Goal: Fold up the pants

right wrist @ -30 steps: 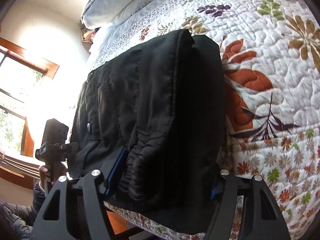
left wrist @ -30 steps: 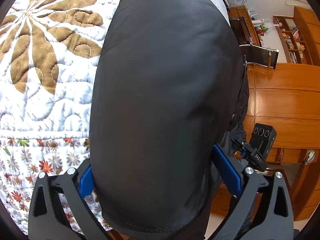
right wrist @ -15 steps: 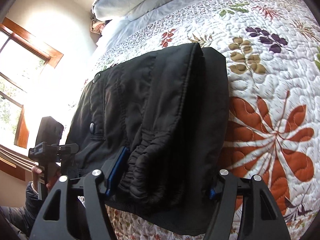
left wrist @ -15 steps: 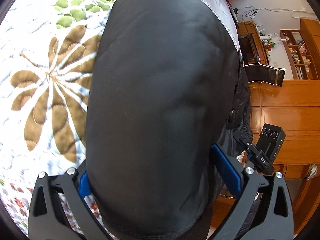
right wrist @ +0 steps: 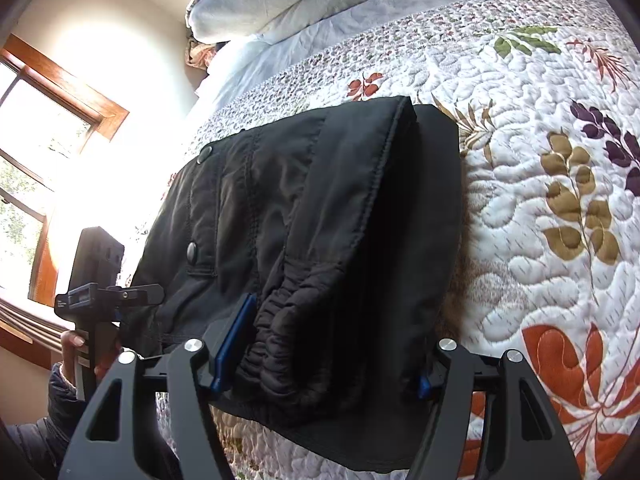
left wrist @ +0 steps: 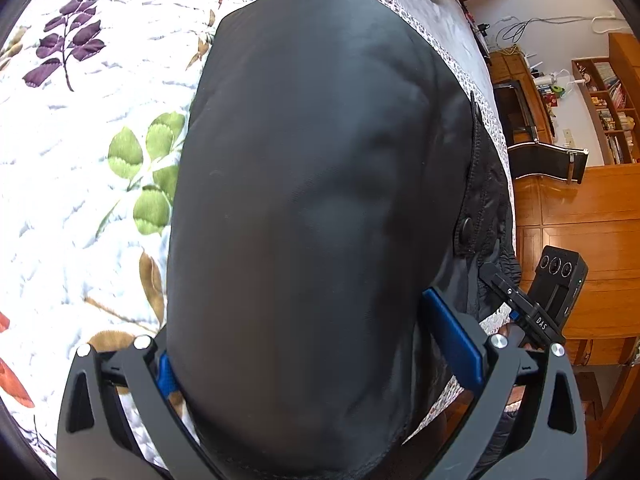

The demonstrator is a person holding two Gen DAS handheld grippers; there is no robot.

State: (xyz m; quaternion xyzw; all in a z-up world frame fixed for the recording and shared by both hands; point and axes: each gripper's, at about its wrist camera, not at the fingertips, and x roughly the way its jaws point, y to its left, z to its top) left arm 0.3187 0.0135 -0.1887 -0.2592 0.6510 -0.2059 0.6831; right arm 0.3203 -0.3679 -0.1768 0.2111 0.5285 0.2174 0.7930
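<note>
**Both grippers clamp the folded black pants over the bed**

Now the left gripper [left wrist: 320, 364] pinches one end of the folded pants [left wrist: 320, 200], whose smooth black cloth fills the middle of the left wrist view, the flowered quilt [left wrist: 88, 160] showing along the left. In the right wrist view the right gripper [right wrist: 320, 360] squeezes the gathered waistband end, its blue pads pressed into the bundle. At lower left a hand [right wrist: 80, 356] grips the other tool's handle.
</note>
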